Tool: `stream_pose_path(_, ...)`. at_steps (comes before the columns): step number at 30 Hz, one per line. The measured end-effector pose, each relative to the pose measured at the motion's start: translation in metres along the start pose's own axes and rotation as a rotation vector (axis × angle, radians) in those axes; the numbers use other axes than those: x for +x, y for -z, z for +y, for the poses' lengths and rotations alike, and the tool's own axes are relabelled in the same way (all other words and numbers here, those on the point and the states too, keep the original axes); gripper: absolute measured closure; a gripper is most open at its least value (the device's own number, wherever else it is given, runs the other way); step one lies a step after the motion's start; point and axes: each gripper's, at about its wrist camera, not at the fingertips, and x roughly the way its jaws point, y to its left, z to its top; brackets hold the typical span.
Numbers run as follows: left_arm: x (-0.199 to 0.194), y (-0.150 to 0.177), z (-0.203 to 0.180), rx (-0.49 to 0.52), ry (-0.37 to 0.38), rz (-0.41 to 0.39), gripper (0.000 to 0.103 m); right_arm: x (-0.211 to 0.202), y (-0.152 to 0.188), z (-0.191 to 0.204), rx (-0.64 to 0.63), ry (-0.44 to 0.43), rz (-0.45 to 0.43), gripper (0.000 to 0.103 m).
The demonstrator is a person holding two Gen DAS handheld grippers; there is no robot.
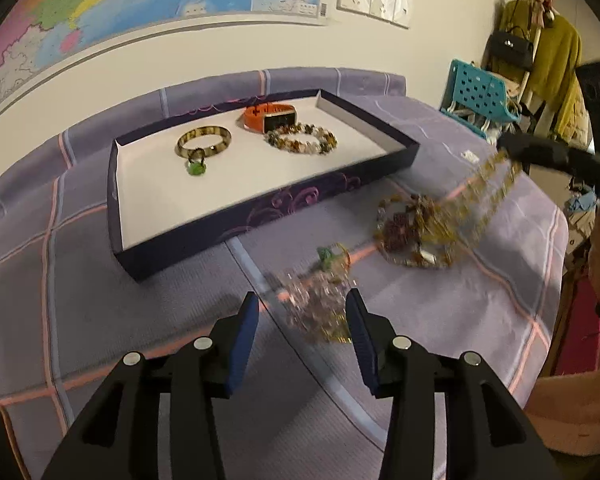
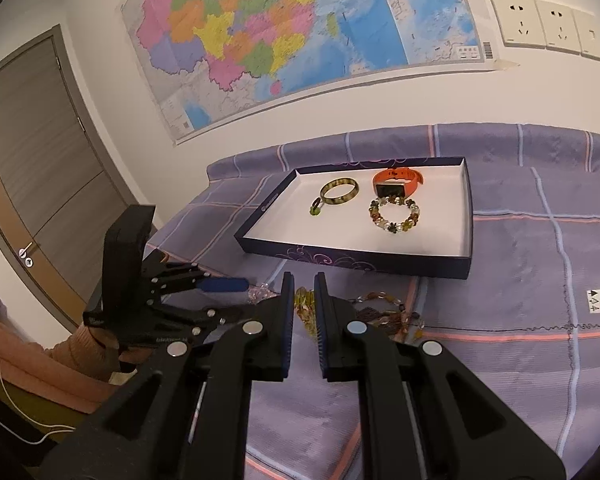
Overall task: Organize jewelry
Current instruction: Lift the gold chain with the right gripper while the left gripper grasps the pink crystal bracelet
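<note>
From my left camera, the gold chain (image 1: 488,184) hanging from the right gripper (image 1: 512,148) is smeared by motion, and I cannot pick out its links. The pale beaded heap (image 1: 320,304) between my left fingers (image 1: 244,332) is blurred too. From the right camera, my own fingers (image 2: 286,320) hide most of the chain (image 2: 306,308) and the tangled necklaces (image 2: 388,312) behind them.

A big map (image 2: 300,40) hangs on the wall beside white sockets (image 2: 548,24). A yellow coat (image 1: 556,60), black bag (image 1: 510,50) and grey door (image 2: 32,172) show.
</note>
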Motion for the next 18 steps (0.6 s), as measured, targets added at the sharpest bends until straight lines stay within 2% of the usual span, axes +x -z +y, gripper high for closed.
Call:
stream_pose_path(2,0.004,-0.004,0.007,-0.023,0.023,0.010,0.069,0.002,0.001,0.000,0.001,-0.005,0.002,0.093)
stream_pose_path(4,0.009,-0.005,0.013,-0.049,0.057,0.027,0.087,0.004,0.001,0.000,0.003,-0.007,0.006,0.093)
stream_pose_path(6,0.013,-0.004,0.017,-0.072,0.073,0.048,0.094,0.005,0.002,0.000,0.003,-0.004,0.009,0.093)
stream_pose_path(11,0.002,-0.002,0.022,-0.109,0.098,0.020,0.095,0.003,-0.001,-0.003,0.013,-0.005,-0.004,0.093)
stream_pose_path(18,-0.034,-0.014,0.032,-0.143,0.126,-0.066,0.095,-0.002,-0.009,0.003,-0.007,-0.017,-0.031,0.093)
